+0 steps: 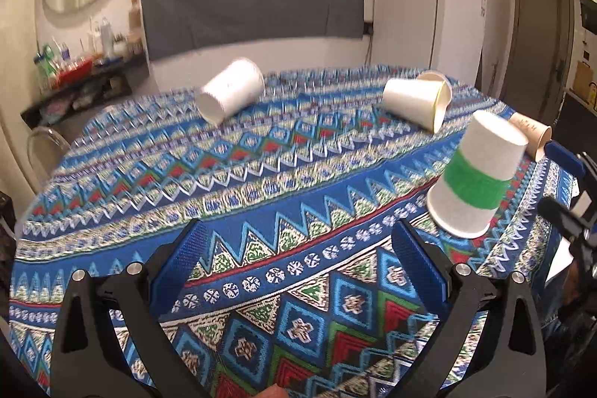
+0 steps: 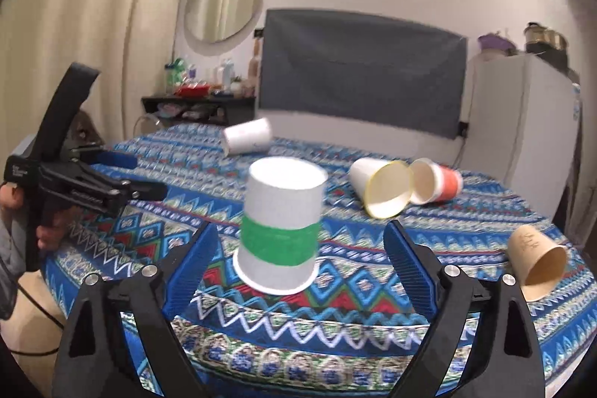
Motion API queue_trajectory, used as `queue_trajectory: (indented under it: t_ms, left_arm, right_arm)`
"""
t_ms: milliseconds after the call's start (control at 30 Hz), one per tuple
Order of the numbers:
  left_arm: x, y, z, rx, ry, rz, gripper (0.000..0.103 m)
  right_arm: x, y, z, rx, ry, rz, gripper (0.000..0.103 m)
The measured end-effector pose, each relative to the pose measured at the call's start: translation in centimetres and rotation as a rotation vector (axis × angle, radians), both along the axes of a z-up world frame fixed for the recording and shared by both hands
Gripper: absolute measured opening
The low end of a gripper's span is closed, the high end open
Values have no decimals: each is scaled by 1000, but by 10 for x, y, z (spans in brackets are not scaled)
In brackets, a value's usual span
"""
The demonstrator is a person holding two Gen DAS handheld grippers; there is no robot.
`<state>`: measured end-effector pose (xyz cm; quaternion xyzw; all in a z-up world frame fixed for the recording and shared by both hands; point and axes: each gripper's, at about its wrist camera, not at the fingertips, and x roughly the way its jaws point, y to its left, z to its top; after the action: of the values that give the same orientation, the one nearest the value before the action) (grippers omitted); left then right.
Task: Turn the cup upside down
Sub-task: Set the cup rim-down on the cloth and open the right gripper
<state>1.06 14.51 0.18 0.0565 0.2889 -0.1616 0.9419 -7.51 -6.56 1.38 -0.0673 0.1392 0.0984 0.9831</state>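
A white paper cup with a green band (image 2: 279, 230) stands upside down, rim on the patterned tablecloth (image 2: 354, 323). It also shows at the right of the left wrist view (image 1: 475, 174). My right gripper (image 2: 300, 248) is open; the cup stands just ahead of its blue fingers, touching neither. My left gripper (image 1: 302, 248) is open and empty over bare cloth, left of the cup.
A white cup (image 1: 231, 89) lies on its side at the back left. A yellow-rimmed white cup (image 2: 380, 185) and an orange cup (image 2: 436, 181) lie together at the back right. A brown cup (image 2: 537, 260) lies at the right edge. A fridge (image 1: 429, 13) stands behind.
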Motion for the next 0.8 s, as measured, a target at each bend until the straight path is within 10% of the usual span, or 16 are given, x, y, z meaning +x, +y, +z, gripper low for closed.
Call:
queue_trajectory:
  t_ms: [800]
  left_arm:
    - [-87, -107, 28, 144, -68, 12, 97]
  right_arm:
    - [-42, -99, -6, 346, 47, -48, 94]
